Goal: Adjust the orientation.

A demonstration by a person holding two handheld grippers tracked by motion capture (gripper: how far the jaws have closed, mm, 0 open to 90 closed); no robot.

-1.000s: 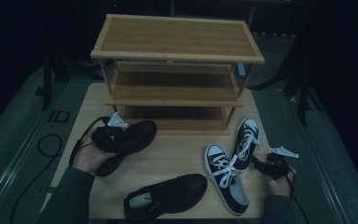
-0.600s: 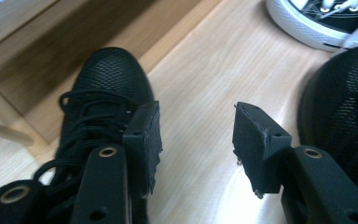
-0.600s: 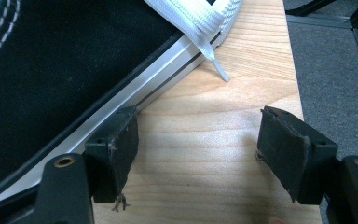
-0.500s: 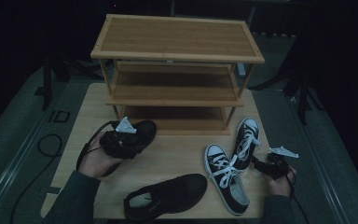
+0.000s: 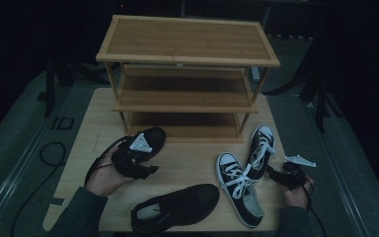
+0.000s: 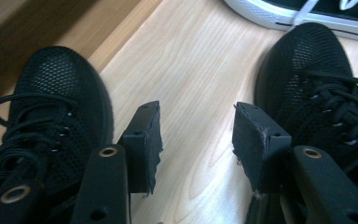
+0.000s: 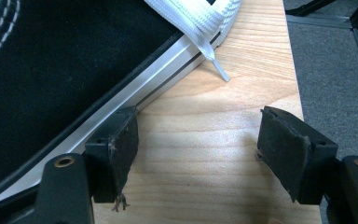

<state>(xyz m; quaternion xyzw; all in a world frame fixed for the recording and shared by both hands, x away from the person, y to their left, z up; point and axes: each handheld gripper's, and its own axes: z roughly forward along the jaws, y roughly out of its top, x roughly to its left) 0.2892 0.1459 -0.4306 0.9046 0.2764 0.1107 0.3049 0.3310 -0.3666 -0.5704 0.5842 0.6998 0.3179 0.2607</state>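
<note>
Left gripper (image 6: 196, 140): jaws standing apart with bare table wood between the pads; nothing is being clamped. In the high view it (image 5: 137, 157) is hovering at the heel of the black mesh shoe by the rack.
Black mesh shoe at rack (image 5: 145, 143): lying on the table, toe pointing toward the foot of the shoe rack, just beside the rack's lowest shelf. In the left gripper view it (image 6: 51, 112) is sitting to the outside of one jaw, close against it; contact cannot be told.
Second black shoe (image 5: 177, 207): lying on its sole near the table's front edge, well apart from the rack. In the left gripper view its toe (image 6: 307, 74) is showing beside the other jaw.
Right gripper (image 7: 196, 149): jaws standing wide apart over bare wood, gripping nothing; one pad is sitting right at the white sole edge of a sneaker (image 7: 51, 65). In the high view it (image 5: 288, 175) is resting near the table's right edge.
Black-and-white sneakers (image 5: 242, 182): a pair lying on the table right of centre, laces loose, heels angled together.
Shoe rack (image 5: 187, 59): three wooden shelves, standing at the far side of the table (image 5: 94, 113).
</note>
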